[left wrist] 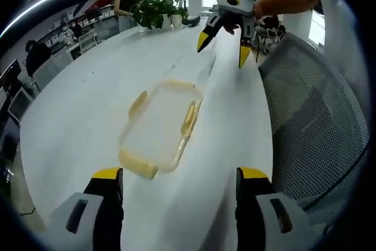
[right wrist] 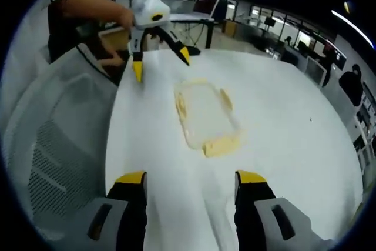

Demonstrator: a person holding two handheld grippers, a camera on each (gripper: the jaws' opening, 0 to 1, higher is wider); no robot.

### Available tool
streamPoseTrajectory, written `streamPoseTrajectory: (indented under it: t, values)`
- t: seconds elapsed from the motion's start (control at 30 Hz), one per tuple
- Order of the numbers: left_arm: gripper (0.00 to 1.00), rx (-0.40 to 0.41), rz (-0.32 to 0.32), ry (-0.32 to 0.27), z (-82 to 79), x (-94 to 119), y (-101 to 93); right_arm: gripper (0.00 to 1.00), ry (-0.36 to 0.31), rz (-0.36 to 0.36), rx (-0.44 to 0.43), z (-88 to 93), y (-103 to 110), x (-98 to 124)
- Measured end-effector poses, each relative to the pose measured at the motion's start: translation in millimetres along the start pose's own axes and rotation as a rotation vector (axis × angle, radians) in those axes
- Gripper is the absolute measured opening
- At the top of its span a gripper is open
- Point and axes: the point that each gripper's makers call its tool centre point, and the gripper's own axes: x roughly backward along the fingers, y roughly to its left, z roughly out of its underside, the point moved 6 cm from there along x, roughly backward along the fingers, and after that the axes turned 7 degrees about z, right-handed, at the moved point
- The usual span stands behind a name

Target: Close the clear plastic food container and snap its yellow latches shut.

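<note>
jaws spread wide on both, holding nothing. left gripper (left wrist: 179,181) and right gripper (right wrist: 191,185) hover above the white table (left wrist: 76,116), well apart, facing each other. clear plastic food container (left wrist: 160,126) lies flat on the table between them, lid on, yellow latches (left wrist: 189,119) along its edges. mesh chair (left wrist: 311,121) beside the table.
</note>
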Motion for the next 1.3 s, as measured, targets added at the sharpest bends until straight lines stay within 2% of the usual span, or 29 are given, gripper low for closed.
streamPoseTrajectory:
  t: [0.37,1.3]
  values:
    - [0.78,-0.023,0.01,0.021,1.0,-2.4,14.8,0.59,0.024,-0.015,0.037,-4.6,-13.9,-9.9]
    - [0.77,-0.11,0.052,0.119,1.5,-12.6,43.1,0.58,0.1,-0.084,0.143,-20.1,-36.0,-40.8]
